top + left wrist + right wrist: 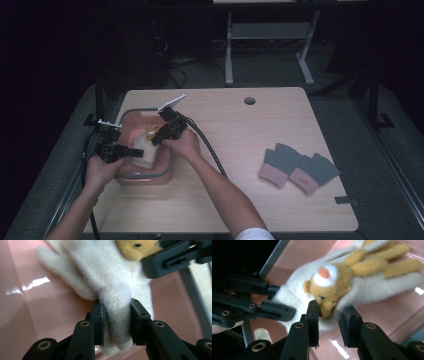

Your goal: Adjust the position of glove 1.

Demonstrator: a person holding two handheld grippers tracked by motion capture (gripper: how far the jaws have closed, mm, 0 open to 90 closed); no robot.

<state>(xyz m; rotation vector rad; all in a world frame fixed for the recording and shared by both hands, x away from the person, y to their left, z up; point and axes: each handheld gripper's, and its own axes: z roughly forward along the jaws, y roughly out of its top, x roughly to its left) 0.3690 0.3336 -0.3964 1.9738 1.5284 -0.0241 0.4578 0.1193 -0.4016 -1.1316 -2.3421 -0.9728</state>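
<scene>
A white fuzzy glove (100,270) with a tan bear figure (329,285) on it lies in a pink bin (150,177) at the table's left. My left gripper (117,315) is shut on the glove's cuff end, with the fabric bunched between the pads. My right gripper (329,312) stands over the glove's edge near the bear; its jaws are apart, the fabric lies loosely between them, and a gap shows at the right pad. In the high view both grippers reach into the bin, the left gripper (125,150) from the left and the right gripper (156,139) from the right.
A grey metal handle (131,111) runs around the bin's rim. A pair of grey gloves with pink cuffs (297,167) lies on the wooden table (240,200) at the right. A cable hole (249,100) sits near the far edge.
</scene>
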